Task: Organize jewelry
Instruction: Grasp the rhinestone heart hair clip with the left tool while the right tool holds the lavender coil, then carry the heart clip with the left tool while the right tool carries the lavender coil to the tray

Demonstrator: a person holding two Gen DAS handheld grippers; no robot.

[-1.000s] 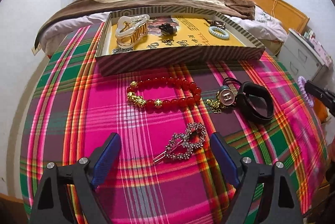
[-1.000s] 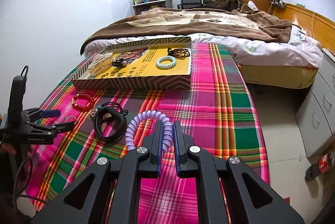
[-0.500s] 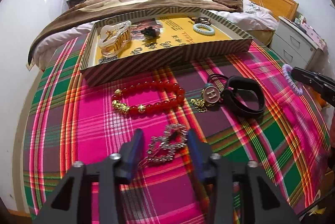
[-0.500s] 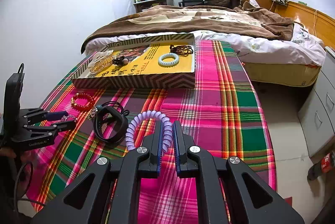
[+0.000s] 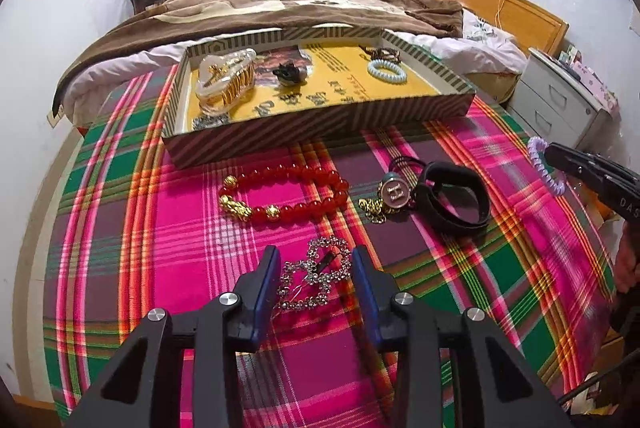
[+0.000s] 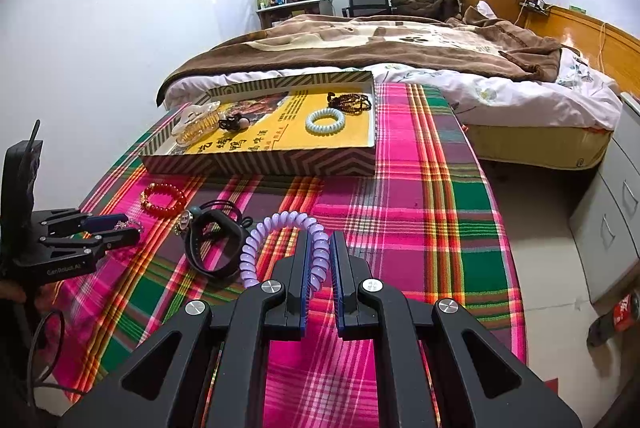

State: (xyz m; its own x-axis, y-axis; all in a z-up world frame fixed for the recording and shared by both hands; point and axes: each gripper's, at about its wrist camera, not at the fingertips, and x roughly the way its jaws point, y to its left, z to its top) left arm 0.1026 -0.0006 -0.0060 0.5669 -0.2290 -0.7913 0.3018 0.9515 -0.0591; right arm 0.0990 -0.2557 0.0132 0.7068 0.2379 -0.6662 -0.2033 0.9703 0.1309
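A rhinestone heart hair clip (image 5: pixel 316 276) lies on the plaid cloth between my left gripper's (image 5: pixel 314 256) blue pads, which sit tight against both its sides. From the right wrist view, the left gripper (image 6: pixel 120 228) is low at the table's left edge. My right gripper (image 6: pixel 322 240) is shut on a purple spiral hair tie (image 6: pixel 280 224), held above the cloth; it shows at the right (image 5: pixel 560 155) in the left wrist view. Beyond stands the striped tray (image 5: pixel 320 123) with a clear claw clip (image 5: pixel 226 79), a blue spiral tie (image 5: pixel 386 69) and dark beads.
On the cloth lie a red bead bracelet (image 5: pixel 288 191), a round charm on a gold chain (image 5: pixel 394 191) and a black band (image 5: pixel 456 203). A bed is behind the table. White drawers (image 5: pixel 560 107) and a bottle on the floor (image 6: pixel 616 312) are to the right.
The left gripper's jaws came together from wide apart onto the rhinestone clip and moved slightly forward over it. The right gripper stayed still with the purple tie.
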